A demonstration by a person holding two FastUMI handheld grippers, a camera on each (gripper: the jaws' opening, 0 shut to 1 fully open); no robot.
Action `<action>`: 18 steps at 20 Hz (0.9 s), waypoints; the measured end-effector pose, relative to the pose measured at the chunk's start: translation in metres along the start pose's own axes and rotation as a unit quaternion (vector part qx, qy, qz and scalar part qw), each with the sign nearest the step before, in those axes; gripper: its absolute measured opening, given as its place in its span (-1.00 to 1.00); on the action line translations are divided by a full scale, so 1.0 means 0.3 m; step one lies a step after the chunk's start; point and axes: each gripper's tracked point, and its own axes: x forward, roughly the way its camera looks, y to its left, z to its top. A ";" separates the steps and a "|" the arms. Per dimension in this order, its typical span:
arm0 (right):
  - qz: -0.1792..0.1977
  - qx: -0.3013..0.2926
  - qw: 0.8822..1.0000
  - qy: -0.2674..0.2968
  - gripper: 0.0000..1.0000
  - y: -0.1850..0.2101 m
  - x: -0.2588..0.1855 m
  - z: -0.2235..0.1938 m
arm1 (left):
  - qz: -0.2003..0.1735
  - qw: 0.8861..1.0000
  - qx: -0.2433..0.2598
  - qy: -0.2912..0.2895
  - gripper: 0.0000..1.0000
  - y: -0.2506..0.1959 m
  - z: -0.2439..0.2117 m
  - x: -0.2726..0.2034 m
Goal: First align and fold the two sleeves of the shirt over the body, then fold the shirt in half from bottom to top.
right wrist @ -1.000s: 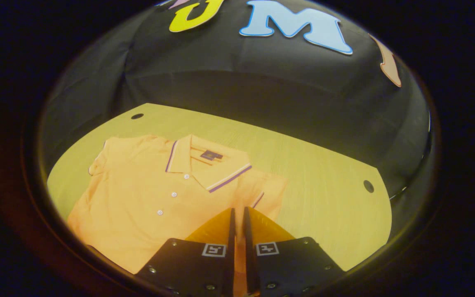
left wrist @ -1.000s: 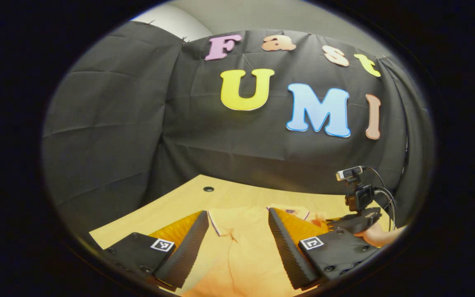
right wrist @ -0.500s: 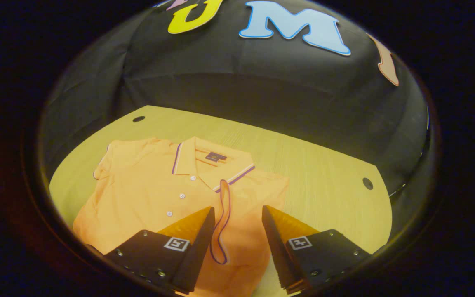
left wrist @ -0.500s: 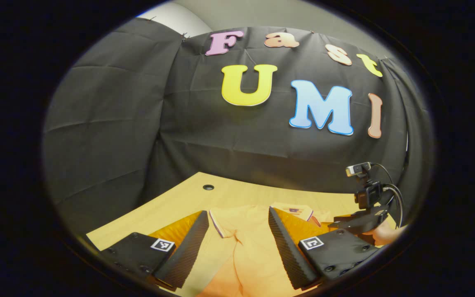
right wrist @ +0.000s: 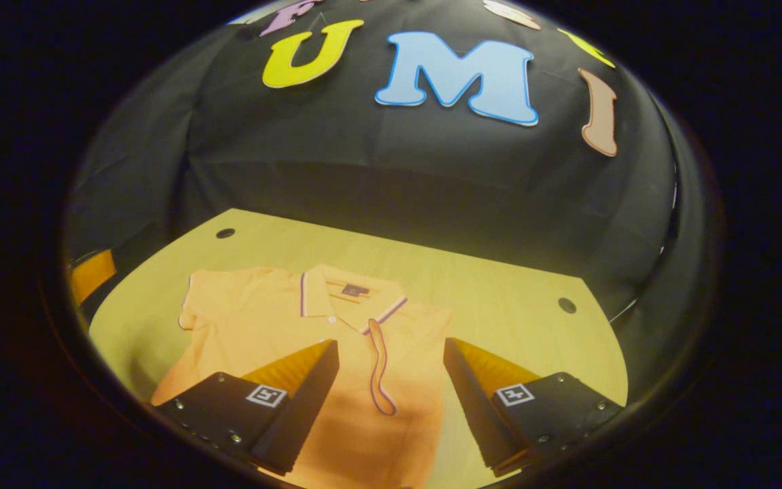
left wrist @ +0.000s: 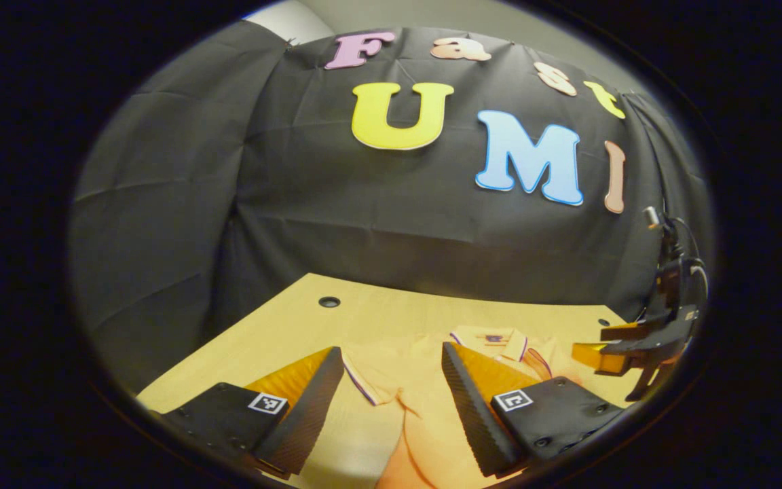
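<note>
- In the right gripper view, the right gripper sits at the bottom of the frame with its fingers spread wide and nothing between them but the cloth lying below.
- Just past those fingers lies the orange shirt, flat on the wooden table, filling the lower middle and lower left of the frame.
- One sleeve is folded over the body; its trimmed cuff edge runs down the middle, between the two fingers.
- The other sleeve lies out flat at the shirt's left edge in the frame.
- The collar sits at the far end of the shirt, toward the black wall.
- In the left gripper view, the left gripper at the bottom of the frame is also spread wide and holds nothing.
- The shirt lies between and beyond its fingers, collar farther back.
- At the right edge of that frame the right gripper hangs above the table, clear of the shirt.
</note>
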 end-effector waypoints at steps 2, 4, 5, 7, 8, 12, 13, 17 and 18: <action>-0.002 0.010 1.000 -0.017 0.92 0.028 -0.059 0.039 | -0.002 1.000 0.005 0.012 0.86 0.027 -0.034 0.078; -0.005 0.018 0.999 -0.031 0.92 0.039 -0.111 0.077 | 0.004 1.000 0.002 0.019 0.89 0.054 -0.066 0.143; -0.006 0.020 0.999 -0.037 0.92 0.043 -0.138 0.092 | 0.006 1.000 0.000 0.021 0.84 0.061 -0.080 0.175; -0.005 0.020 0.999 -0.043 0.93 0.049 -0.185 0.103 | 0.013 0.999 -0.005 0.031 0.89 0.077 -0.122 0.236; -0.006 0.016 0.999 -0.042 0.92 0.052 -0.202 0.098 | 0.016 0.999 -0.006 0.036 0.84 0.083 -0.143 0.270; -0.009 0.002 0.999 -0.041 0.92 0.039 -0.285 0.080 | 0.040 0.998 0.003 0.050 0.86 0.135 -0.210 0.403; -0.013 0.001 0.999 -0.043 0.92 0.030 -0.303 0.075 | 0.046 0.997 0.008 0.059 0.84 0.147 -0.233 0.434; -0.034 0.003 0.999 -0.027 0.92 -0.012 -0.342 0.004 | 0.048 0.994 0.011 0.102 0.84 0.171 -0.327 0.546; -0.036 0.004 0.999 -0.022 0.92 -0.017 -0.344 -0.008 | 0.050 0.992 0.013 0.113 0.86 0.182 -0.346 0.566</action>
